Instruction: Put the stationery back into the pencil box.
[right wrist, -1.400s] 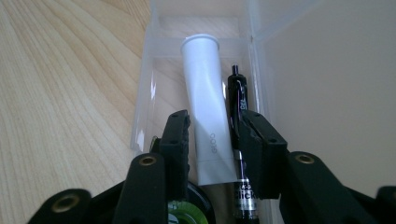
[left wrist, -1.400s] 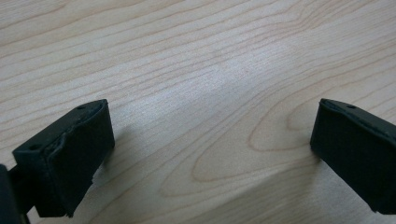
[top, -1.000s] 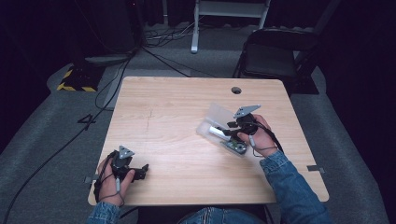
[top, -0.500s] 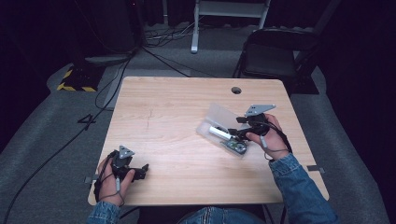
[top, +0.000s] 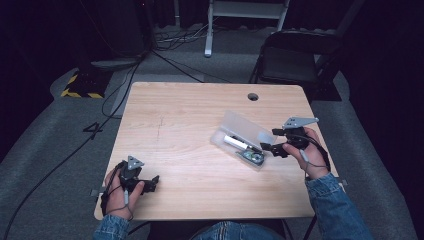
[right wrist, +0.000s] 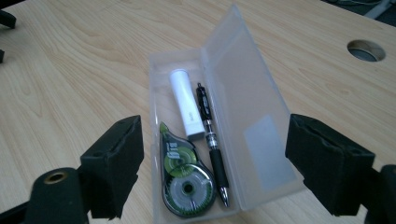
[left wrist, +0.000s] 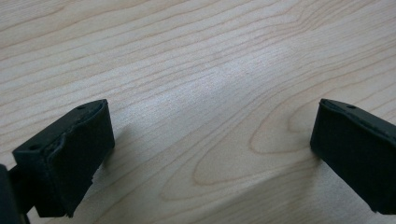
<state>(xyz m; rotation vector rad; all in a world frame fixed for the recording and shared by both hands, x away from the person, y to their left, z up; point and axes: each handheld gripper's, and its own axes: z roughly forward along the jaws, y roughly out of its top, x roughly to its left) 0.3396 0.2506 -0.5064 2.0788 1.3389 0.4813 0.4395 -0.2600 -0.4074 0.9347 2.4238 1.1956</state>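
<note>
A light wooden table [top: 200, 125] stands on a grey floor, with a black chair [top: 295, 60] at the upper right of the high view. In the middle right of that view a clear plastic case [top: 245, 140] lies open. The right gripper [top: 272, 147] is just beside it, and the left gripper [top: 150, 182] is at the lower left.

In the left gripper view, the jaws are wide apart over bare wood, holding nothing.

In the right gripper view, the jaws are wide apart and hold nothing. Between them the case holds a white tube [right wrist: 186, 103], a black pen [right wrist: 212, 144] and a green tape roller [right wrist: 184, 175].
</note>
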